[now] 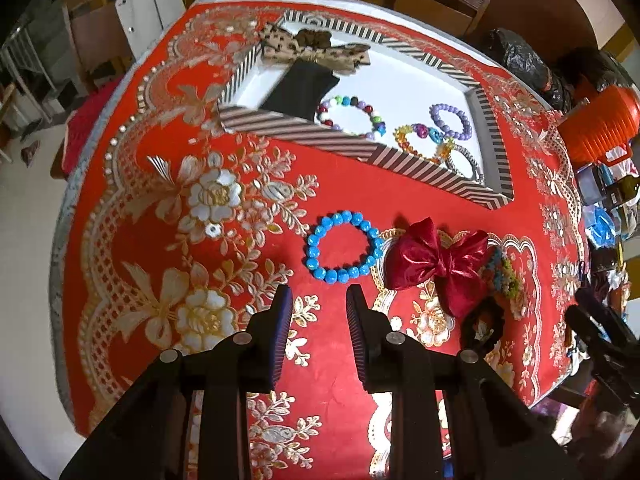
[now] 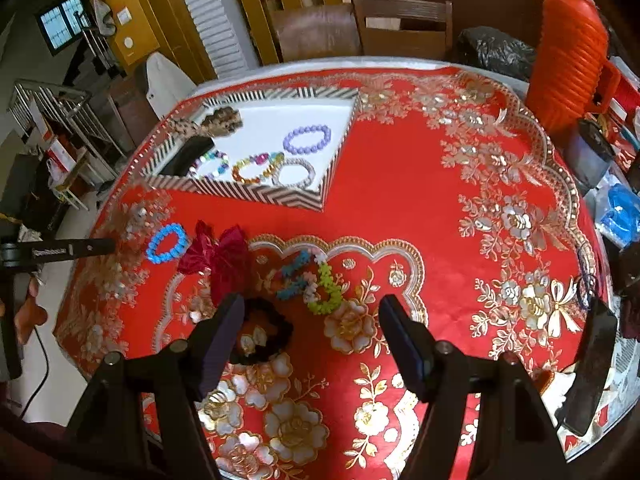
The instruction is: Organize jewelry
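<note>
A striped box (image 1: 296, 130) (image 2: 256, 192) holds several bead bracelets (image 1: 450, 120) (image 2: 307, 140), a leopard bow (image 1: 316, 50) and a black item. On the red cloth lie a blue bead bracelet (image 1: 343, 247) (image 2: 167, 245), a dark red bow (image 1: 436, 258) (image 2: 220, 258), a flower bracelet (image 2: 310, 282) and a black scrunchie (image 2: 262, 330) (image 1: 482, 324). My left gripper (image 1: 319, 300) is open and empty, just short of the blue bracelet. My right gripper (image 2: 312, 320) is open and empty above the scrunchie and flower bracelet.
An orange jug (image 2: 568, 56) (image 1: 600, 124) and black bags (image 2: 494, 50) stand at the table's far right. Clutter (image 2: 620, 208) lines the right edge. A wooden chair (image 2: 400, 24) stands behind the table. The left gripper's arm (image 2: 60, 250) shows at left.
</note>
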A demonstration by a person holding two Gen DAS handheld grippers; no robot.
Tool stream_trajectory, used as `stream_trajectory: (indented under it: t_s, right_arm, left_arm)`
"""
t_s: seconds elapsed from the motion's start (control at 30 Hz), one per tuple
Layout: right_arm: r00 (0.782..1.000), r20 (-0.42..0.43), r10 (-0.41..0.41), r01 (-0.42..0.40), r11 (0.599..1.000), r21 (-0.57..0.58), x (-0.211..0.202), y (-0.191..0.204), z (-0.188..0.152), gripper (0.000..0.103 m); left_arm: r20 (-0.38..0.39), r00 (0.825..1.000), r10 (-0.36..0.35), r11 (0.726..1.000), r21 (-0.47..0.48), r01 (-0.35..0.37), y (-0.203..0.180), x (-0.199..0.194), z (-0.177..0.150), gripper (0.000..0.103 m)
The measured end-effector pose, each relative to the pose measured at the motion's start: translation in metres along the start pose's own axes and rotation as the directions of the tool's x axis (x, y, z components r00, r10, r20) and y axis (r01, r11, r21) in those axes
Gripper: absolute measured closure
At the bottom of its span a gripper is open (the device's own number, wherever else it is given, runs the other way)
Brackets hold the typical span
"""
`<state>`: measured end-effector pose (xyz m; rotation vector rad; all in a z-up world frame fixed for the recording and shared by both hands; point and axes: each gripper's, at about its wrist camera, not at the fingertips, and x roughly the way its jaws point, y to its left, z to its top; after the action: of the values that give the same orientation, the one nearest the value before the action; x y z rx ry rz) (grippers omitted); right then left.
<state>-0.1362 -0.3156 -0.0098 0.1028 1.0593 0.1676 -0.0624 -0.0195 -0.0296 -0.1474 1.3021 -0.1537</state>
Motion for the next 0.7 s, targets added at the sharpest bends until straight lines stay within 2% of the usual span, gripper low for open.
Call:
stream_trajectory:
  t_s: [0.07,0.13,0.27,0.53,0.7]
  right_arm:
    - [1.000,-0.013,-0.005,0.005,1.000,-0.006,0.013,-0.001,0.001,0.032]
    - [0.999,-0.033,-0.041,0.040,0.999,-0.021,0.027,-0.001,0.003,0.039]
    - [0.996,-0.082,-0.034,0.034,0.999,0.007,0.049,-0.008,0.004,0.047]
    - [0.991,-0.117,-0.063,0.069,0.997,0.046,0.065,-0.016,0.006,0.047]
    - [0.985,-0.149,-0.084,0.093,0.994,0.051,0.074,-0.020,0.003,0.047]
  left_arm:
    - [-0.015,1.000,0.001,1.000,-0.002,-0.001,0.001,0.006,0.001,0.094]
    - [-0.023,1.000,0.007,1.000,0.005,-0.007,0.001,0.010,0.002,0.094]
    - [-0.035,0.999,0.022,1.000,0.013,-0.022,0.005,0.019,0.006,0.094]
    - [-0.057,0.998,0.021,1.000,0.002,-0.021,0.013,0.033,0.021,0.091]
    - [-0.068,0.997,0.044,0.998,0.058,-0.040,0.004,0.044,0.027,0.091]
